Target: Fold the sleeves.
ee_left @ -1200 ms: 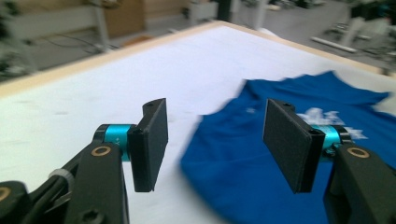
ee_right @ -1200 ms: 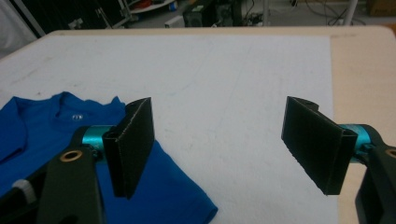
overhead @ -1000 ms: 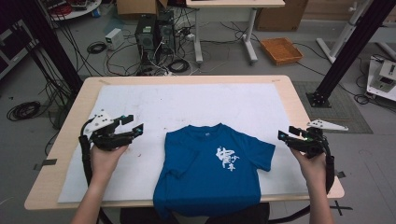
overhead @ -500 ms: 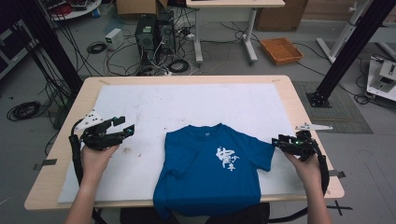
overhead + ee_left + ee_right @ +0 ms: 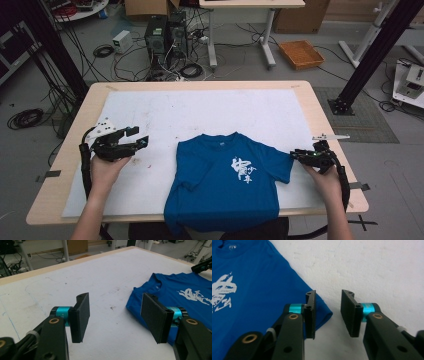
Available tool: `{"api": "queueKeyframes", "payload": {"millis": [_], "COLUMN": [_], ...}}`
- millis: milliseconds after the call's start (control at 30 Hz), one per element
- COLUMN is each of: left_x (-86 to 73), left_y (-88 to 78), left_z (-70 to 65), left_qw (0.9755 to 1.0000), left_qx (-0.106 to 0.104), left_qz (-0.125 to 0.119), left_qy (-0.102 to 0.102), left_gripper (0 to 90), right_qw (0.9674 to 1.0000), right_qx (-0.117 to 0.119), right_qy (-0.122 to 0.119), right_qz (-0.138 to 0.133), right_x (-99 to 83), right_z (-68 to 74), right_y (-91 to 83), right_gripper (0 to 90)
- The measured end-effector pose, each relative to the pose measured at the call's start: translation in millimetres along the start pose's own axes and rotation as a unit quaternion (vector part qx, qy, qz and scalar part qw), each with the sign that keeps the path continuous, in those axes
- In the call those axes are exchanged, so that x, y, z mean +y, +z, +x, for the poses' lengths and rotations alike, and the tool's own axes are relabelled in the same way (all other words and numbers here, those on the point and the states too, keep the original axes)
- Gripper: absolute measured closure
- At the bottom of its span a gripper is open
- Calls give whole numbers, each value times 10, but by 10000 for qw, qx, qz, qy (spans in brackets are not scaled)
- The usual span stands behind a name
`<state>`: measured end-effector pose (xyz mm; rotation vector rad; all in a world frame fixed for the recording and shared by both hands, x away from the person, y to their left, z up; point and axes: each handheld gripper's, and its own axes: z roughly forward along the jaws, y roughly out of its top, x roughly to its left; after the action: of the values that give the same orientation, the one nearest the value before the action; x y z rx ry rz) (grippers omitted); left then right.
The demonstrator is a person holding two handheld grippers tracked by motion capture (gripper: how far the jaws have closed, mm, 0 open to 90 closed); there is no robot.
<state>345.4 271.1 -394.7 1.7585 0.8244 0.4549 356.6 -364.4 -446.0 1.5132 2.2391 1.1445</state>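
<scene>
Blue shirt (image 5: 227, 187) sleeve edge between closing right gripper (image 5: 327, 315) jaws, unpinched; left gripper (image 5: 115, 315) agape over bare mat (image 5: 200, 112).

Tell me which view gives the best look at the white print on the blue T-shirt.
The high view: the white print shows whole on the flat blue T-shirt, seen from above. The left gripper view catches it obliquely, cut off at the frame's edge. The right gripper view shows just part of it at the left edge.
</scene>
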Motion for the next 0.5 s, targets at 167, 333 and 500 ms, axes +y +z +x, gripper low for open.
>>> {"api": "queueKeyframes", "payload": {"millis": [167, 333, 500], "left_x": [3, 4, 6], "left_y": [9, 24, 50], "left_z": [1, -13, -24], "left_qw": [10000, 10000, 9999], "left_qx": [-34, -78, -135], "left_qz": [31, 29, 60], "left_qy": [18, 6, 34], "left_gripper": [406, 405, 405], "right_qw": [9998, 9992, 9975], "right_qx": [90, 249, 419], "right_qy": [-190, -252, -434], "right_qz": [30, -182, -364], "right_x": [1, 72, 208], "right_z": [31, 140, 383], "right_y": [-8, -102, -192], "right_gripper": [888, 892, 892]}}
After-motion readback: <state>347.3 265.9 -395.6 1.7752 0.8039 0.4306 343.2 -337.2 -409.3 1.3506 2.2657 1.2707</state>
